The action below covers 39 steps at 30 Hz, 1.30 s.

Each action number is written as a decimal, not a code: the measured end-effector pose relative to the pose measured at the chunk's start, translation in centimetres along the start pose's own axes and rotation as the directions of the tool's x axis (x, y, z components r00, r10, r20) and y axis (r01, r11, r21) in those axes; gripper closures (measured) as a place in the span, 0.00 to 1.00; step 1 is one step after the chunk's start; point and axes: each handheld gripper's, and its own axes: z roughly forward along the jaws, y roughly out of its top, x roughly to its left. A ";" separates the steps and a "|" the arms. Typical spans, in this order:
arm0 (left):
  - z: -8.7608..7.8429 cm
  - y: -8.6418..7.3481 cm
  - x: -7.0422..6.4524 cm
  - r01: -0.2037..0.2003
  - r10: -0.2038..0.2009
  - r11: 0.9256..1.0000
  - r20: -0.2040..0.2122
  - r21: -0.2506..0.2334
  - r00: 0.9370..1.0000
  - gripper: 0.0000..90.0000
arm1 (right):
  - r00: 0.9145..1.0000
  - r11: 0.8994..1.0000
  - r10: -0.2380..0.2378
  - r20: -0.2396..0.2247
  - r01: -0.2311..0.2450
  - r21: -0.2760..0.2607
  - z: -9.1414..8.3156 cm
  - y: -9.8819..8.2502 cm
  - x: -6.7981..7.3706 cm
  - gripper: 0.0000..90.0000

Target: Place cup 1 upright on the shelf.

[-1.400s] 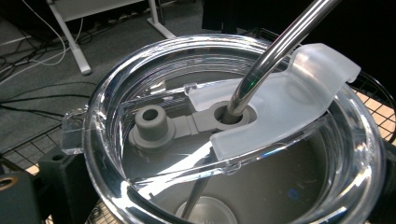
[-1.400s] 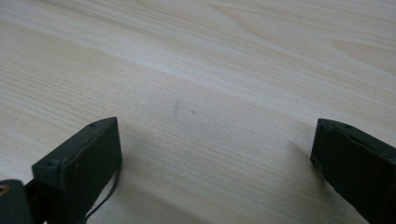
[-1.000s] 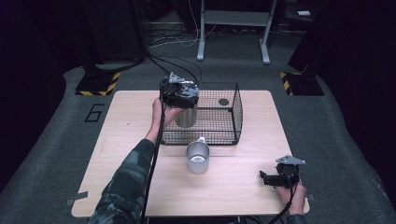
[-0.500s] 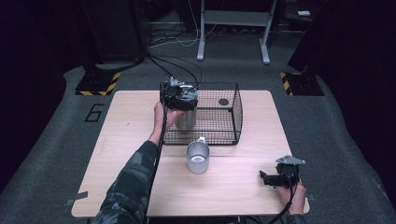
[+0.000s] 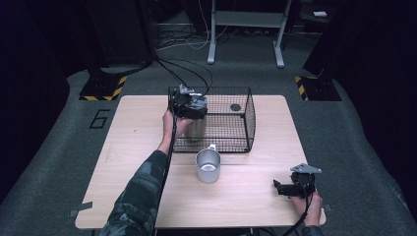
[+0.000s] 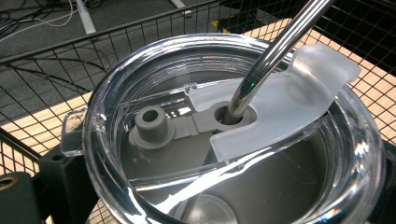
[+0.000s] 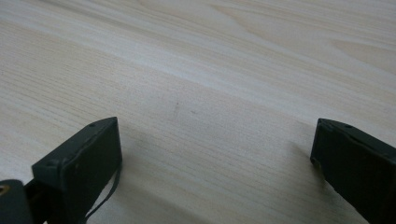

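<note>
A: Steel tumbler [image 5: 195, 129] with a clear lid [image 6: 233, 154] sits in your left gripper [image 5: 189, 105], at the near left corner of the black wire basket [image 5: 231, 120] on the table [image 5: 255, 206]. Is the grip firm?

B: Your left gripper view looks straight down on the lid, and a black jaw presses against the tumbler's left side there. You have it clenched on the tumbler. A metal straw [image 6: 275, 51] rises through the hole in the lid's grey seal, under a frosted flap.

A: Where does the tumbler stand relative to the basket?

B: From the high view it looks inside the mesh, against the left wall, your left hand [image 5: 172, 123] wrapped beside it. I cannot tell if its base touches the basket floor.

A: And the other things?

B: A metal mug [image 5: 208, 165] stands upright on the table just in front of the basket, apart from it. A small dark disc [image 5: 235, 106] lies in the basket's far right part.

A: Your right gripper [image 5: 295, 187]?

B: It rests low at the table's near right corner, well apart from the mug. Its jaws stand wide apart over bare wood, grasping nothing.
</note>
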 end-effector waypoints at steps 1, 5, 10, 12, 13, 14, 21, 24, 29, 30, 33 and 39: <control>0.1 -0.1 0.0 -0.004 0.004 1.000 0.001 0.005 1.000 0.04 | 1.000 1.000 0.000 0.000 0.000 0.000 0.0 0.0 0.0 0.02; 0.4 -0.4 0.0 -0.002 0.002 1.000 -0.004 0.017 1.000 0.04 | 1.000 1.000 0.005 0.002 -0.005 -0.002 0.0 0.0 0.0 0.02; 0.6 -1.0 0.0 0.001 -0.001 1.000 -0.003 0.016 1.000 0.04 | 1.000 1.000 0.006 0.002 -0.006 -0.003 0.0 0.0 0.0 0.02; 0.6 -1.0 0.1 0.008 -0.008 1.000 -0.001 0.012 1.000 0.04 | 1.000 1.000 0.006 0.002 -0.006 -0.002 0.0 0.0 0.0 0.02; 0.6 -1.1 0.0 0.010 -0.010 1.000 -0.002 0.004 1.000 0.04 | 1.000 1.000 0.006 0.001 -0.006 -0.002 0.0 0.0 0.0 0.02; 0.6 -1.2 0.0 0.013 -0.013 1.000 -0.004 0.001 1.000 0.04 | 1.000 1.000 0.006 0.001 -0.006 -0.002 0.0 0.0 0.0 0.02; 0.2 -1.8 -0.4 0.005 -0.006 1.000 -0.018 -0.011 1.000 0.04 | 1.000 1.000 -0.002 0.000 0.002 -0.001 0.0 0.0 0.0 0.02; -0.1 -2.2 -0.6 0.002 -0.002 1.000 -0.028 -0.013 1.000 0.04 | 1.000 1.000 -0.002 0.000 0.002 -0.002 0.0 0.0 0.0 0.02; -0.3 -2.4 -0.7 0.005 -0.006 1.000 -0.033 -0.020 0.999 0.04 | 1.000 1.000 -0.002 0.000 0.002 -0.002 0.0 0.0 0.0 0.02; -0.4 -2.6 -0.8 0.002 -0.003 1.000 -0.035 -0.028 0.999 0.04 | 1.000 1.000 -0.001 0.000 0.001 -0.001 0.0 0.0 0.0 0.02; -0.5 -2.6 -1.0 -0.006 0.005 1.000 -0.039 -0.022 0.999 0.03 | 1.000 1.000 -0.001 0.000 0.001 -0.001 0.0 0.0 0.0 0.02; -1.2 -2.2 -1.7 -0.026 0.025 1.000 -0.065 -0.018 0.998 0.00 | 1.000 1.000 -0.002 0.000 0.002 -0.001 0.0 0.0 0.0 0.02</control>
